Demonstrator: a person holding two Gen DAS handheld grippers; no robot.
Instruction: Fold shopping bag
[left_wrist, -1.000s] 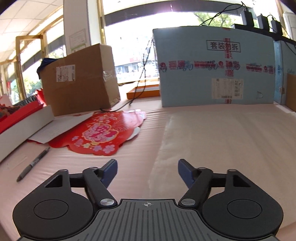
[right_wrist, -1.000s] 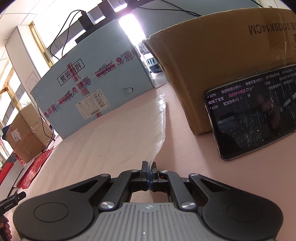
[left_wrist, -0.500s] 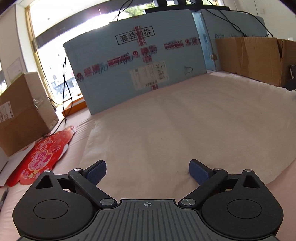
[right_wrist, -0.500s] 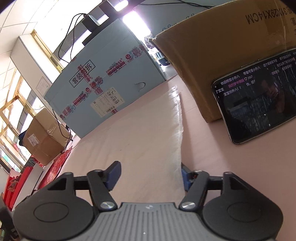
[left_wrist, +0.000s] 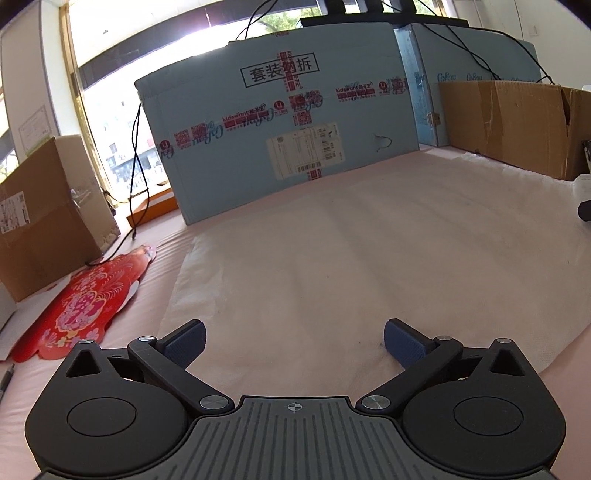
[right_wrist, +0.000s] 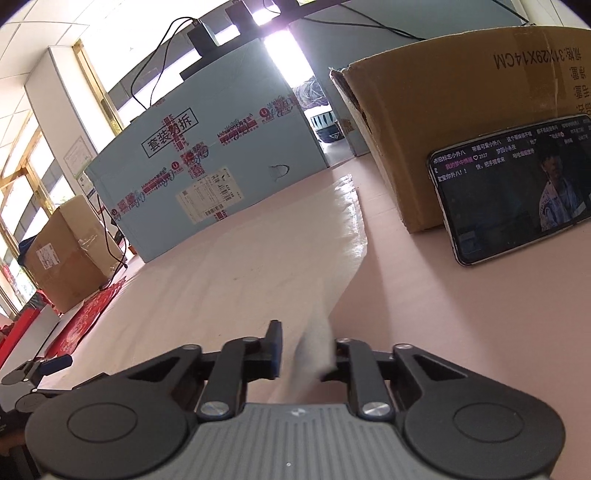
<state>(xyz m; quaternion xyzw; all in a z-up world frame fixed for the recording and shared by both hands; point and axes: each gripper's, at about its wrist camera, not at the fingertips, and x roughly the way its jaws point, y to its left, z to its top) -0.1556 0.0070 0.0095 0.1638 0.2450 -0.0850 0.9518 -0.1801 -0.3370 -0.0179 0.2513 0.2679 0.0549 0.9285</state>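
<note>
Right now the right gripper is sitting with its jaws partly apart, and a lifted flap of the translucent white shopping bag is standing between them, lying against the right finger; the left pad is not touching it, so it is not clamped. Over on the other side, the left gripper is hovering spread wide and empty just above the bag's near edge.

Looking outward, the bag is lying spread nearly flat across the pink table, with only the near right edge raised. So by my reading the folding is hardly begun: no crease or doubled layer is showing, and every fold is still to make.

Around it, things are crowding in. A phone is leaning against a brown cardboard box just right of the bag's edge, a big blue carton is walling off the far side, and a red paper decoration is lying just left of the bag with another cardboard box behind it. The phone looks the likeliest to get knocked.
</note>
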